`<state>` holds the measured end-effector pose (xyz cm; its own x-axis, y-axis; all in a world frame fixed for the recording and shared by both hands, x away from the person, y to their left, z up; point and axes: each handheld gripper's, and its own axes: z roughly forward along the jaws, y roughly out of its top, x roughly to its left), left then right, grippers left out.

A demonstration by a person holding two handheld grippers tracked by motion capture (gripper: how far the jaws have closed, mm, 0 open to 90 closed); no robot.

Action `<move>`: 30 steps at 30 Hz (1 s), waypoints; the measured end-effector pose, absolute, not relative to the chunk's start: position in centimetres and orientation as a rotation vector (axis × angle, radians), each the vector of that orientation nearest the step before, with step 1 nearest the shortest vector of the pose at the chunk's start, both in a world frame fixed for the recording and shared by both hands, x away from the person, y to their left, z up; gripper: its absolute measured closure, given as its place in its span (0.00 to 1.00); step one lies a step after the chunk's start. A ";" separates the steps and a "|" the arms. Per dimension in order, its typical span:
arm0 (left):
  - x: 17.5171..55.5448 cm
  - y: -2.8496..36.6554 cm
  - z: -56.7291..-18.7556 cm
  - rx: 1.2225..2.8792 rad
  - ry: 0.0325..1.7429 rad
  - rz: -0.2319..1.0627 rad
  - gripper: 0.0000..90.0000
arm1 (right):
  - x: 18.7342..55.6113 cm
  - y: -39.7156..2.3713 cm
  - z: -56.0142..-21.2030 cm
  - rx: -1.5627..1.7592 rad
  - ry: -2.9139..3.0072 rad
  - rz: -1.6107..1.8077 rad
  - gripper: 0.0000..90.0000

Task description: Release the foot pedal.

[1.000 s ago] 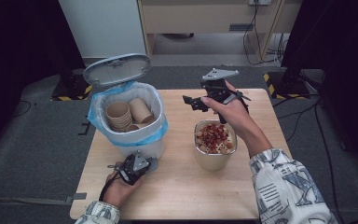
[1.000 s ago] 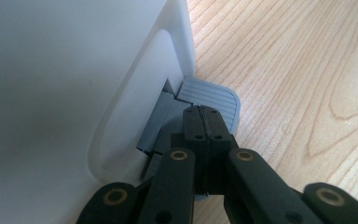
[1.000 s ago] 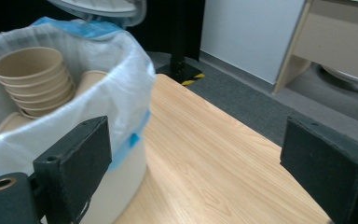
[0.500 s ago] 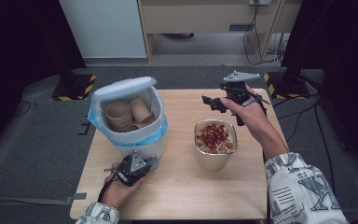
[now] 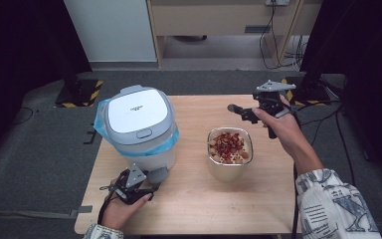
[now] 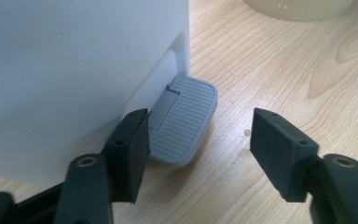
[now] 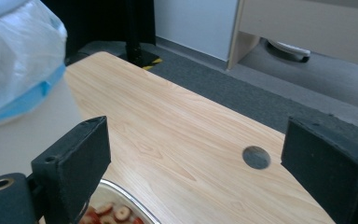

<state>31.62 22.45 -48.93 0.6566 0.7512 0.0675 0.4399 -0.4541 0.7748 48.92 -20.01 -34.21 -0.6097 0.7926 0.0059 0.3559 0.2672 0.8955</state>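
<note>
Table [image 5: 189, 199]: one bin [image 5: 139, 129], one pedal [image 6: 182, 122], one bowl [image 5: 230, 153].

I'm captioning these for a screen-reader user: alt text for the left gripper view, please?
The left gripper, jaws open and just widened, frames the grey ribbed pedal at the foot of a white bin on a wooden table.

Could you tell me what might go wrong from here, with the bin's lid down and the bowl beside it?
1. The left gripper has just been opening around the grey pedal; one jaw sits close against it, so a careless pull could tug the pedal bin.
2. The right gripper hovers open above the table near the full bowl; a low sweep might spill it.
</note>
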 end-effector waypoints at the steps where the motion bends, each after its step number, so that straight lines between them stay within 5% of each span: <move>1: 31.6 22.7 -48.9 2.103 0.930 0.520 0.35 | 48.9 -20.2 -34.2 1.041 2.093 1.299 0.09; 10: 31.6 23.1 -49.1 2.112 0.923 0.479 0.26 | 48.4 -22.7 -35.1 1.070 2.048 1.275 0.09; 30: 30.4 26.2 -49.1 2.080 1.008 0.432 0.27 | 46.6 -27.6 -39.2 1.167 2.007 1.205 0.09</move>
